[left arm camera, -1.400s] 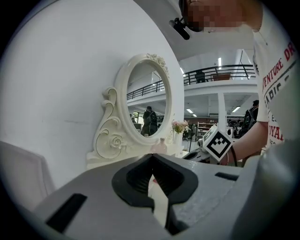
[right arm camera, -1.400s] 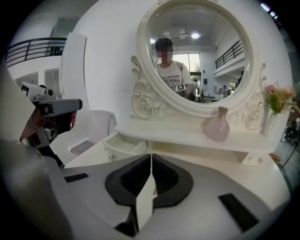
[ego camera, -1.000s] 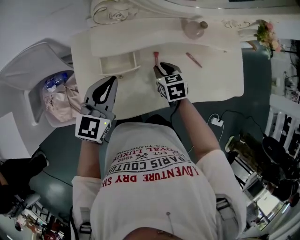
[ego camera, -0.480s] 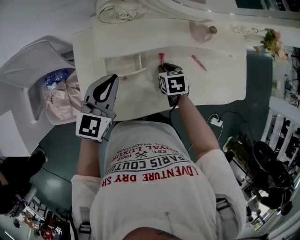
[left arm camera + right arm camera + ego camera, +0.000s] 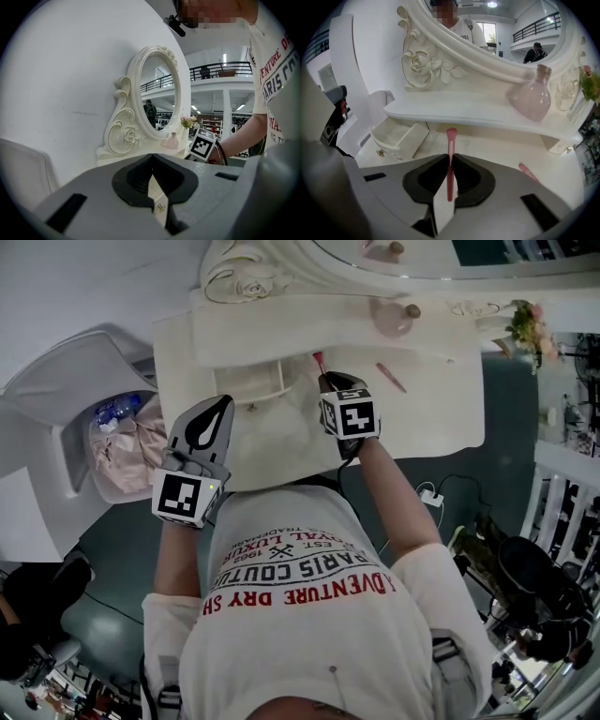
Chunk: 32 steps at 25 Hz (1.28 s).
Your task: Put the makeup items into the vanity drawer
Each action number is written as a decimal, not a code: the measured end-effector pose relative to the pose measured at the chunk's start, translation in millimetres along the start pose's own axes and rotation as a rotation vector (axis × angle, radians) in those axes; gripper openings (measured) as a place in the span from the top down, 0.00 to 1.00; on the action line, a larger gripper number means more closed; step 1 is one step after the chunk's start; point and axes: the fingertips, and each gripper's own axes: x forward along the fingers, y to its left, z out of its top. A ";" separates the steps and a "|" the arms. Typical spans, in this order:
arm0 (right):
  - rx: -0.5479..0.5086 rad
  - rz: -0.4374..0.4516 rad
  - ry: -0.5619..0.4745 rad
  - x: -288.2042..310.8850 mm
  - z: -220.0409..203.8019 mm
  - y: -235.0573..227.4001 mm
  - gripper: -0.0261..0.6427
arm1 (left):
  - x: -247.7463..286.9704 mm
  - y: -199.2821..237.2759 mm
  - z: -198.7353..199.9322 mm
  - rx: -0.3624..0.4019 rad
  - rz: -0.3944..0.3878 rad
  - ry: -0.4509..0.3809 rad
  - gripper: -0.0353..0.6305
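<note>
- Slim pink makeup brush [image 5: 451, 140]: stood upright between the jaws of the right tool [image 5: 451, 158], which were closing onto its handle.
- Left tool [image 5: 151, 165]: pressed together, empty.
- Open white vanity drawer [image 5: 396, 136]: lay left of the brush.

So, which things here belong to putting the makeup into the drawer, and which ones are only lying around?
For the job:
- pink brush, with the right tongs closing on it
- pink stick on the tabletop
- open drawer

Lying about:
- pink bottle on the shelf
- flowers
- bin beside the vanity
- white charger on the floor
</note>
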 end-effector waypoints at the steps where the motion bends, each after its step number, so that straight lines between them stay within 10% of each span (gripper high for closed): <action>1: -0.007 0.004 -0.017 -6.2 5.2 2.3 0.90 | -2.6 0.4 2.5 0.001 0.006 -0.008 0.94; 14: -0.198 0.177 -0.123 -42.8 63.8 82.4 0.90 | -45.9 5.0 19.5 0.009 0.117 -0.042 0.94; 32: -0.548 0.456 0.087 9.7 50.2 164.9 0.90 | -70.8 21.4 -5.2 -0.099 0.326 0.010 0.94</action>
